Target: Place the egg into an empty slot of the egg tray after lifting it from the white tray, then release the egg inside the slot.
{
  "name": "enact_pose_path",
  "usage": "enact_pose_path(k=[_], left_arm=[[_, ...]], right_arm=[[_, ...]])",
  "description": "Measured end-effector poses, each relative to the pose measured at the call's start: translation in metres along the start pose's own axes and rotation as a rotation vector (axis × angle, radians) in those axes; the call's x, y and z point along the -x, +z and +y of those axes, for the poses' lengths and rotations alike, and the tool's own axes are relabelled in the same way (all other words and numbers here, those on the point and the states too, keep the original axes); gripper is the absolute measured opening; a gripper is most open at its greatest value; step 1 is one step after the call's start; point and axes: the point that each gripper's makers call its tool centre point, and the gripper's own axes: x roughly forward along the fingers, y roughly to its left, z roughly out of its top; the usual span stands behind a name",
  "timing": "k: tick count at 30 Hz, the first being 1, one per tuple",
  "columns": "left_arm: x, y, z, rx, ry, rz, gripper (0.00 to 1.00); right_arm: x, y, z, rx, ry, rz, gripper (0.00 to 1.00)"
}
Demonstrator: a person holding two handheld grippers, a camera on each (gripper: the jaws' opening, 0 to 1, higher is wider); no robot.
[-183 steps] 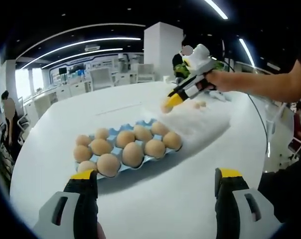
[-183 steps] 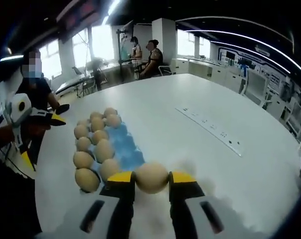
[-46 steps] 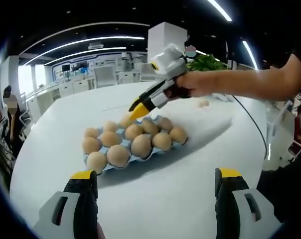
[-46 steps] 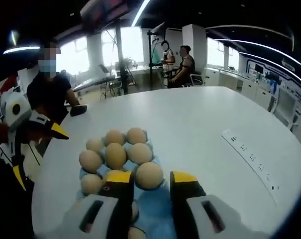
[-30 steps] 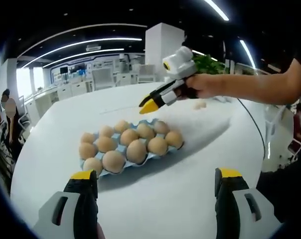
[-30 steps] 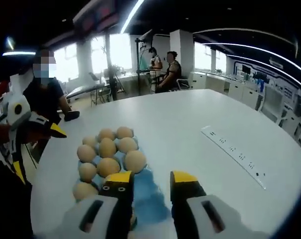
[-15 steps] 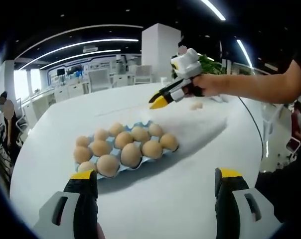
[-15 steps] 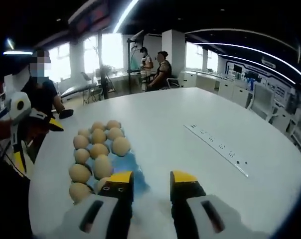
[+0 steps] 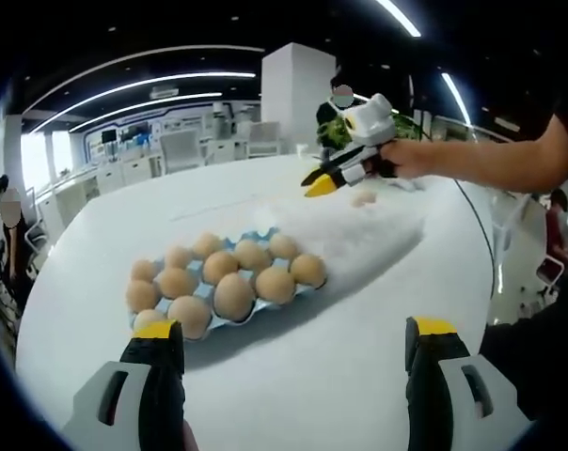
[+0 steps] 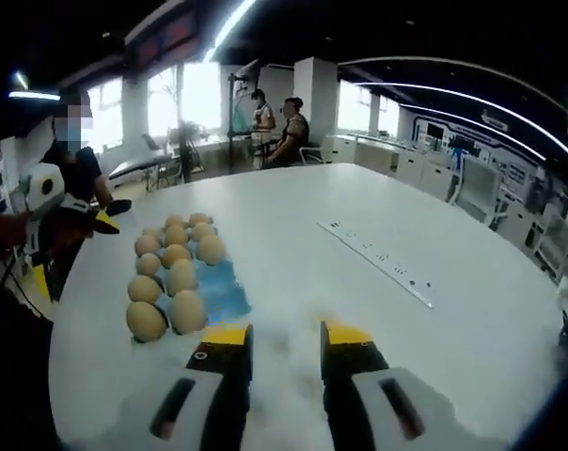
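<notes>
- Ten or so eggs sit in the blue egg tray (image 9: 223, 282) at centre-left of the left gripper view; the bare blue slots show at the tray's near end in the right gripper view, just above the left jaw.
- One loose egg (image 9: 363, 198) lies on the white tray (image 9: 359, 235) at upper right of the left gripper view, just below the yellow tips of the right gripper (image 9: 322, 183) — that looks like the next one to lift.
- Right gripper (image 10: 286, 336): jaws parted with nothing between them, hanging over the fuzzy white tray (image 10: 293, 348) at lower centre of its own view.
- Left gripper (image 9: 286, 329): jaws wide apart and empty, held low over the bare white counter (image 9: 293, 376), well apart from both trays.
- What could go wrong, to my eye: closing too hard would crack the shell, too lightly and the egg rolls off across the tray. On the way to the egg tray, coming down over a filled slot would knock egg against egg, since the free slots lie right beside full ones.
- Around: a long flat strip (image 10: 378, 261) lies on the counter right of centre in the right gripper view, clear of the path. People (image 10: 275, 127) sit at the far windows, a green plant (image 9: 336, 132) stands beyond the white tray, and a cable trails from the right gripper — it could drag over the eggs.
</notes>
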Motion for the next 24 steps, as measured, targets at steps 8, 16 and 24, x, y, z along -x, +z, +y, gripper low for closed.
enact_pose_path(k=[8,16,24], left_arm=[[-0.010,0.005,-0.009,-0.018,-0.030,0.004,1.00],[-0.016,0.005,-0.016,-0.030,-0.054,0.015,1.00],[-0.018,0.003,-0.022,-0.031,-0.066,0.021,1.00]], right_arm=[[0.015,-0.013,-0.013,-0.015,-0.037,0.020,0.31],[0.033,-0.031,-0.025,-0.050,-0.065,0.058,0.29],[0.050,-0.046,-0.037,-0.047,-0.101,0.090,0.29]])
